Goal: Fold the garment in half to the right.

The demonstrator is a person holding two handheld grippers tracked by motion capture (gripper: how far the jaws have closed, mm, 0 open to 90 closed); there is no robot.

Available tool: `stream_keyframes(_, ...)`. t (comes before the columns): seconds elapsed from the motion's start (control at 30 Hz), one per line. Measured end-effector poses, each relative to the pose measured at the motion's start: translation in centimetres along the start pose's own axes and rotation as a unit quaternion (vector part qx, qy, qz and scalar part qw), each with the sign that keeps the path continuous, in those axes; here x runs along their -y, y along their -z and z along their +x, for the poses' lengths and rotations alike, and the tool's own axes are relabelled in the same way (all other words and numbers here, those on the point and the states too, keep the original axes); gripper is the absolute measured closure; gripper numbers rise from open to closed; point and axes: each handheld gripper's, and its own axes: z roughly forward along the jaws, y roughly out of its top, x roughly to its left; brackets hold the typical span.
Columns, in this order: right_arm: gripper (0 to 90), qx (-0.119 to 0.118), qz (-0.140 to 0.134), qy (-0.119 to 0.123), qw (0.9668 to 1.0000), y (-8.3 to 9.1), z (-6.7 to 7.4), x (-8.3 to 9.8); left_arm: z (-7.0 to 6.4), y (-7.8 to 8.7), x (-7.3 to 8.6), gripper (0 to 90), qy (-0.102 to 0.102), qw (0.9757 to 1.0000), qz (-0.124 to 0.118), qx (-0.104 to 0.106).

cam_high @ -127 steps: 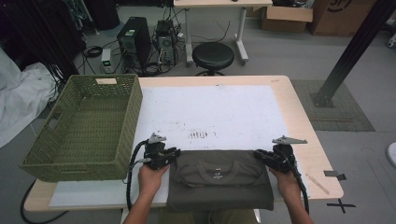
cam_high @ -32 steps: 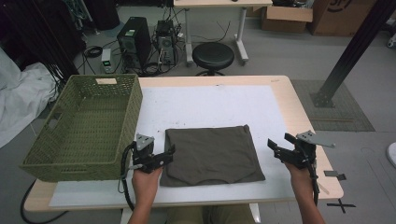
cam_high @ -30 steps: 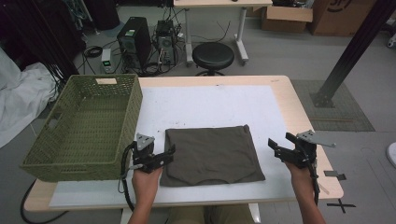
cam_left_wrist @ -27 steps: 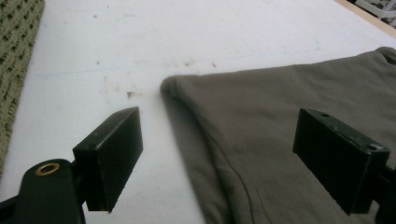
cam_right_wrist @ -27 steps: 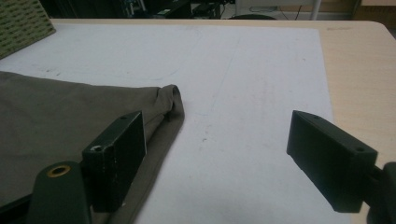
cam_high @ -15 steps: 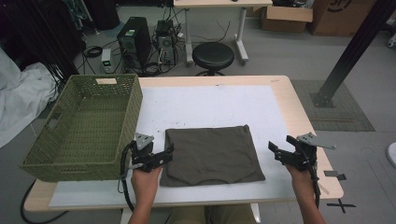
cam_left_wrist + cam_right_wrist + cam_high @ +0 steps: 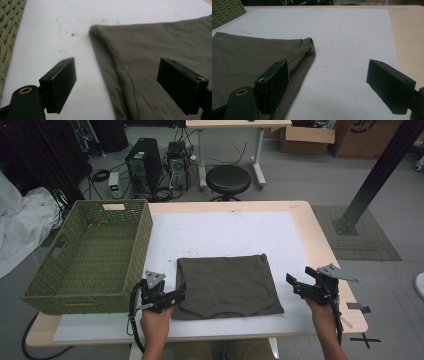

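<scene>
Folded olive cloth (image 7: 226, 285) lies flat between both wide-open grippers

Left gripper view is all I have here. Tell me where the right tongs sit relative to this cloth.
Observer: The right tongs are off the folded cloth, out past its right edge, jaws open and holding nothing.
Operator: Report what lies on my other side.
Observer: A green woven basket stands left of the white mat, and nothing is inside it.
Operator: Say how the left tongs look from above.
Observer: The left tongs are open at the cloth's near left edge, one jaw over the fabric, one over the mat.
</scene>
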Motion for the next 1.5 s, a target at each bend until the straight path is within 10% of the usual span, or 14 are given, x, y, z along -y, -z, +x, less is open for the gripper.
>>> stream_keyframes(0.7,18.3,-0.023,0.002,0.001,0.9997,0.0,0.7,0.6,-3.5,-0.1,3.7,31.3,-0.010,0.9980,0.056,-0.029)
stream_keyframes(0.83,18.3,-0.024,0.001,0.001,0.9997,-0.2,0.7,0.4,-4.0,0.0,4.2,41.9,-0.023,0.9980,0.037,-0.047)
stream_keyframes(0.97,18.3,-0.029,0.006,-0.001,0.9996,-0.6,0.9,0.3,-4.5,-0.1,4.3,71.0,-0.036,0.9988,0.026,-0.019)
stream_keyframes(1.5,17.3,-0.110,0.027,0.041,0.9927,-6.5,5.8,-5.3,-2.4,0.3,3.1,81.7,0.024,0.9994,0.025,0.008)
